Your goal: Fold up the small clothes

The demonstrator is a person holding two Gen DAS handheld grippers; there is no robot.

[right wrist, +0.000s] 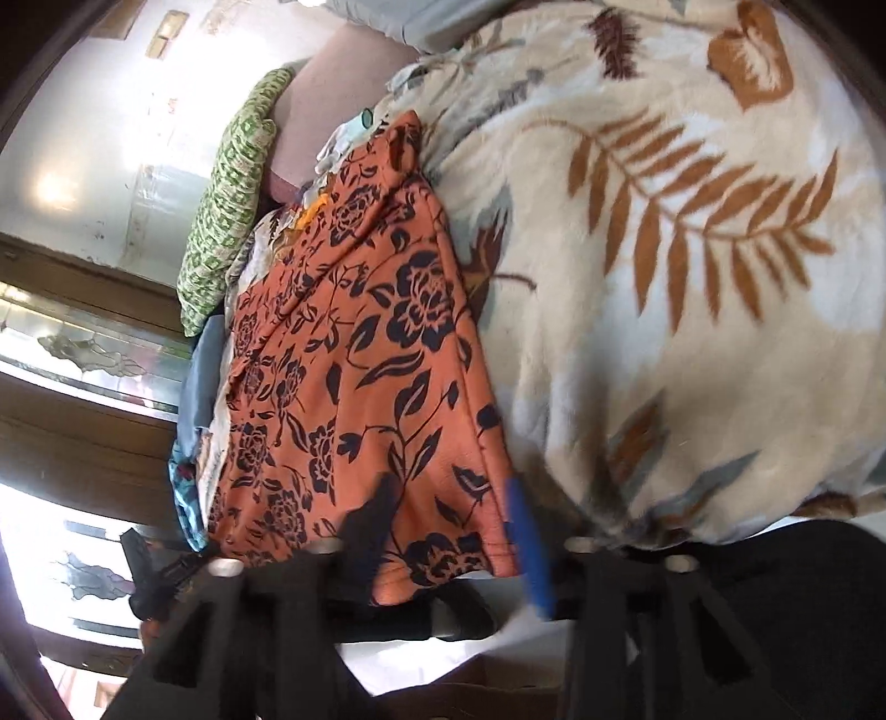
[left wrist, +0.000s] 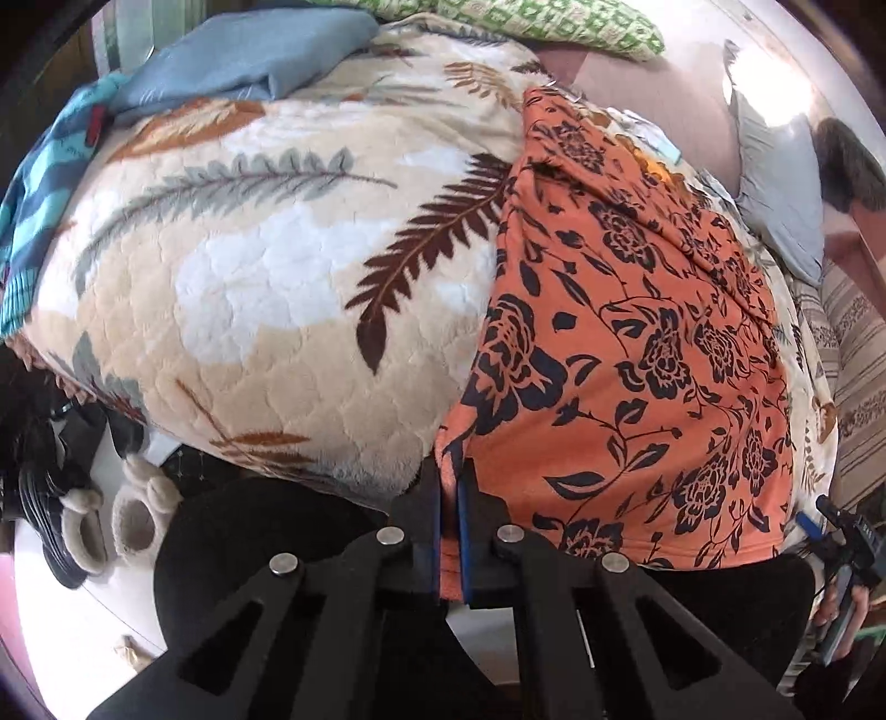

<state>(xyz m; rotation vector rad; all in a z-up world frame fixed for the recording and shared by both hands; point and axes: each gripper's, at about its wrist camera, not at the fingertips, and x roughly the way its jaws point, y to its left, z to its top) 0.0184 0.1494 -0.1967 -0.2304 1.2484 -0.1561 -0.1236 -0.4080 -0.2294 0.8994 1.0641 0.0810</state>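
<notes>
An orange garment with dark flowers (left wrist: 637, 343) lies spread on a cream blanket with a leaf print (left wrist: 249, 277). My left gripper (left wrist: 449, 487) is shut on the garment's near left corner, the cloth pinched between its blue pads. In the right wrist view the same orange garment (right wrist: 354, 354) runs away from me, and its near corner lies between the spread fingers of my right gripper (right wrist: 451, 520), which is open. That gripper's blue pad (right wrist: 526, 531) is blurred and stands beside the hem. My right gripper (left wrist: 841, 531) also shows at the left view's far right edge, held by a hand.
A folded blue cloth (left wrist: 249, 55) and a green patterned pillow (left wrist: 554, 22) lie at the far side of the bed. A teal striped cloth (left wrist: 44, 194) hangs at the left edge. A grey pillow (left wrist: 775, 183) is at the right. Fluffy slippers (left wrist: 111, 520) sit on the floor.
</notes>
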